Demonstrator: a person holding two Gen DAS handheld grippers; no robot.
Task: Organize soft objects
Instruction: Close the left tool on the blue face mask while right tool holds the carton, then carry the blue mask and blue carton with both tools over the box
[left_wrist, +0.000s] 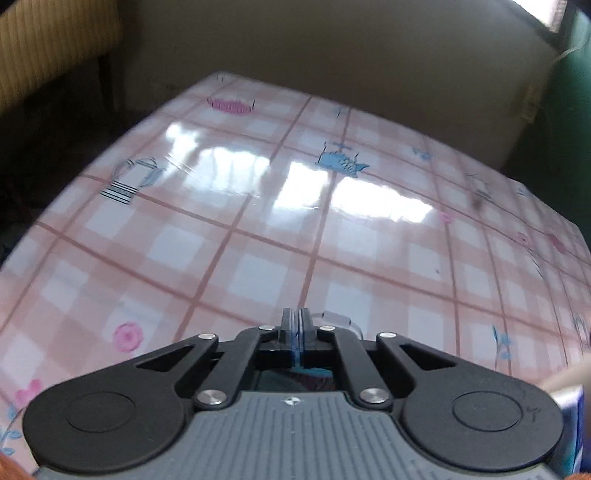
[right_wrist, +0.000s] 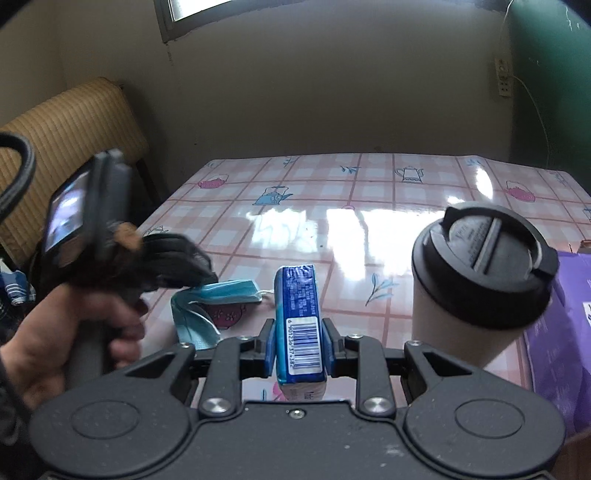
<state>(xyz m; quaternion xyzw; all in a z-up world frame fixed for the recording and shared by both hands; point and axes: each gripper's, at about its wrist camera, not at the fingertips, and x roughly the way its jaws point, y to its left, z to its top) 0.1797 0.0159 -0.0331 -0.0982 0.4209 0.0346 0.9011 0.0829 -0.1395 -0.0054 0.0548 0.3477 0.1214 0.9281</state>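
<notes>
A light blue face mask (right_wrist: 218, 293) lies crumpled on the table's near left part. In the right wrist view my left gripper (right_wrist: 211, 277), held in a person's hand (right_wrist: 74, 332), has its tips on the mask's upper edge. In the left wrist view that gripper (left_wrist: 297, 322) shows its fingers pressed together, with a pale ear loop (left_wrist: 338, 318) sticking out beside them; the mask itself is hidden under the gripper body. My right gripper (right_wrist: 301, 334) is shut on a blue tissue pack (right_wrist: 301, 295) with a barcode, held lengthwise above the table.
A white paper cup with a black lid (right_wrist: 480, 280) stands close on the right. Beside it lies a purple package (right_wrist: 561, 332). The table (right_wrist: 369, 192) has a glossy pink plaid cloth. A woven-backed chair (right_wrist: 74, 122) stands at the left, a wall behind.
</notes>
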